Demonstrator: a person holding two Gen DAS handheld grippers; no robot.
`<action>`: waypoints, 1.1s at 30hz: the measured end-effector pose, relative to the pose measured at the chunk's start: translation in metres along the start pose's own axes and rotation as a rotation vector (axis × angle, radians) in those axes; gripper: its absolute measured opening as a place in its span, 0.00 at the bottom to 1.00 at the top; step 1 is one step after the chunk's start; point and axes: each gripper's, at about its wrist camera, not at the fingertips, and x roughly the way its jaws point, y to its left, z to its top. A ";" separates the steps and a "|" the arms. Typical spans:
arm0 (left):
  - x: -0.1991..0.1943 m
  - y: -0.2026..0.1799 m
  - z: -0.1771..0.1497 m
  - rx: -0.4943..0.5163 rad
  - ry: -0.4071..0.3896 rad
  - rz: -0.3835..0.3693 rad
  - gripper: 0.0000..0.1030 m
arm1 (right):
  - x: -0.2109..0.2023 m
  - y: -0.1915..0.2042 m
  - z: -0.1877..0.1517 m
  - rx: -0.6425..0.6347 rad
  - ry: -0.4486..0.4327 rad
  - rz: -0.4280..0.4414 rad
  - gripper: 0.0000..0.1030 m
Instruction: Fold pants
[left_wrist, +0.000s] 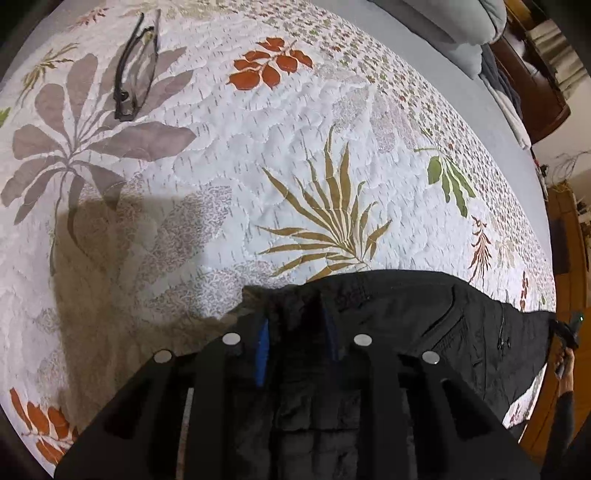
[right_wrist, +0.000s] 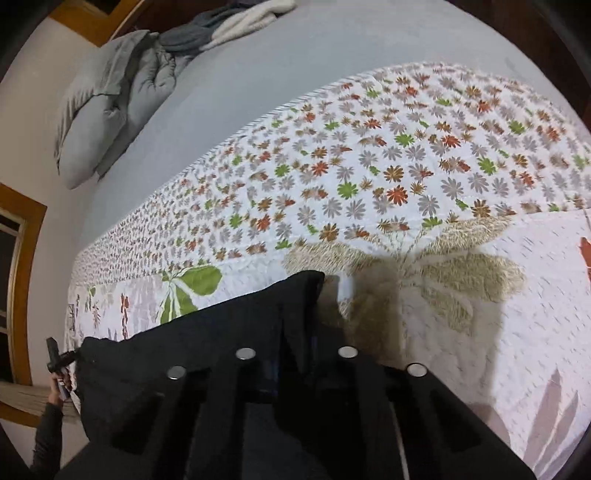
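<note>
Fingers of the left gripper are closed on a fold of the black pants at the lower middle of the left wrist view; the blue pad of one finger shows, the other is mostly in the dark cloth. From there the pants stretch to the lower right of this frame, with a slanted pocket opening visible, and their far end reaches the other hand-held gripper at the right edge.

In the right wrist view, the right gripper also has its fingers pressed together on an edge of the pants at the lower middle. The cloth here spreads to the lower left of the frame, where the left gripper appears small, next to the person's hand.

The pants are held between both grippers over a quilted bedspread with large leaf prints in brown, orange, green and grey. I cannot tell if the cloth touches the bedspread or hangs just above it. Shadows of the grippers fall on the bedspread in both views.

A pair of dark glasses lies on the bedspread at the upper left of the left wrist view, well apart from the pants. A grey pillow and some crumpled grey and white blankets are at the upper left of the right wrist view, on a plain grey sheet.
</note>
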 end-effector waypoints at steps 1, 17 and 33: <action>-0.002 -0.001 -0.001 -0.004 -0.008 0.005 0.21 | -0.004 0.001 0.000 0.001 -0.011 -0.014 0.10; -0.083 -0.022 -0.007 0.002 -0.110 -0.045 0.16 | -0.112 0.043 -0.033 0.006 -0.166 -0.095 0.07; -0.189 -0.046 -0.074 0.141 -0.242 -0.140 0.14 | -0.240 0.057 -0.154 0.015 -0.301 -0.068 0.00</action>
